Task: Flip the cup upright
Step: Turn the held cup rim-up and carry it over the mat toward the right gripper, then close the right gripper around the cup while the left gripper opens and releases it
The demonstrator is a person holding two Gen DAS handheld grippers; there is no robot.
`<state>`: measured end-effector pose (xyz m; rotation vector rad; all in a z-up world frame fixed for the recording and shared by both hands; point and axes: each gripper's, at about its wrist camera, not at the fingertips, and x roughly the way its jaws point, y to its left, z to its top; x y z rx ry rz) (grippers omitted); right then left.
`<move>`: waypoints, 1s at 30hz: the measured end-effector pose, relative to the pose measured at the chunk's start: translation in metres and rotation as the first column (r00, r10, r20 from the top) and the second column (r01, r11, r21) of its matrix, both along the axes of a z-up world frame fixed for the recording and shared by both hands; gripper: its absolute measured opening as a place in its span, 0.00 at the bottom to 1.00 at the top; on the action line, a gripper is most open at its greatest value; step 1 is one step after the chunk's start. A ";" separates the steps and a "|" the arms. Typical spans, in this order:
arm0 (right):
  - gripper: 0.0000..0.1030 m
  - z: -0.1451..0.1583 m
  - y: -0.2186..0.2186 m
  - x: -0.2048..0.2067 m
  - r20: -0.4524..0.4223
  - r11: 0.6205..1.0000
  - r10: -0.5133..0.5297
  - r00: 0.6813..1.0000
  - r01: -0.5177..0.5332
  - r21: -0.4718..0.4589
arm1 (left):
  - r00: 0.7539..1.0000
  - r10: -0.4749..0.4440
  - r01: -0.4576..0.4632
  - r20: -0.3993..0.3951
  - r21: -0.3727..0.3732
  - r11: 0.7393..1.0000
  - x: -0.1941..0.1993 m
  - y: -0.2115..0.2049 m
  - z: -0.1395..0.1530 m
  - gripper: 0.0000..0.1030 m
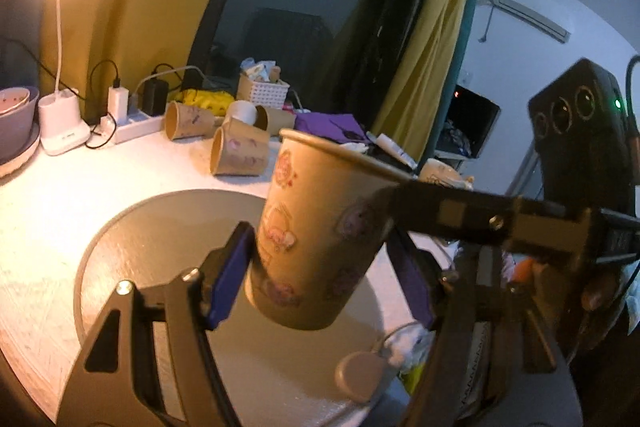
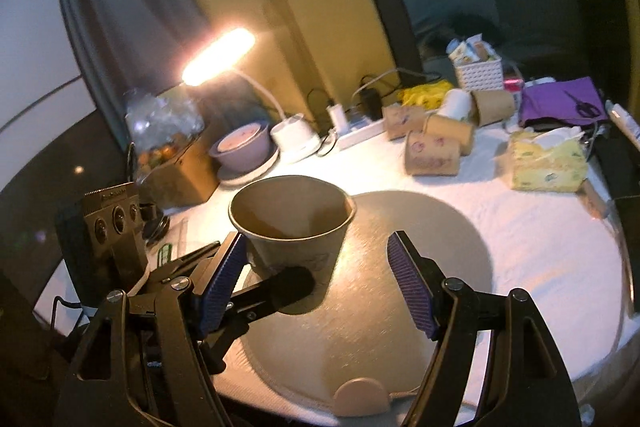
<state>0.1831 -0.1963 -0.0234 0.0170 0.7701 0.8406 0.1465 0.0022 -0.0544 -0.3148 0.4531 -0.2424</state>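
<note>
The left gripper (image 1: 320,279) has the cup (image 1: 316,227) clamped between its purple pads (image 1: 224,279), one pad on either side of the lower wall. The cup is mouth-up, leaning a little, and its base hangs just above the round grey mat (image 1: 160,235) rather than sitting on it, as far as the left wrist view shows. From the right wrist view the cup (image 2: 294,227) is seen from above, brown and empty inside, with one dark finger (image 2: 280,289) of the left gripper crossing its near side.

The right gripper (image 2: 316,287) stands wide apart, with nothing between its pads (image 2: 412,287); the cup sits toward its left pad. The mat (image 2: 420,247) lies on a white tablecloth (image 2: 540,247).

Farther back on the table, several other paper cups (image 2: 432,153) lie on their sides in a loose cluster. To their right sits a yellow tissue box (image 2: 548,167), and beyond it a purple cloth (image 2: 560,99). A lit desk lamp (image 2: 220,57) glows at the far left, with a bowl (image 2: 240,147) beside its base and a white power strip (image 2: 360,135) nearby. A white basket (image 2: 480,73) stands at the far edge against the dark window.
</note>
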 end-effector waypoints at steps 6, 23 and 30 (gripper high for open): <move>0.74 -0.009 0.011 -0.005 -0.027 0.999 0.029 0.999 -0.030 -0.016 | 0.999 -0.034 0.034 0.023 0.006 0.999 -0.006 -0.008 0.001 0.67; 0.72 -0.017 0.015 0.010 -0.059 1.000 0.030 0.998 -0.030 -0.008 | 0.997 -0.071 0.070 0.024 0.037 0.997 -0.008 -0.016 -0.006 0.67; 0.68 -0.019 0.026 0.013 -0.043 0.998 0.047 0.998 -0.049 -0.049 | 0.997 -0.078 0.078 -0.007 0.015 0.997 -0.003 -0.009 -0.011 0.68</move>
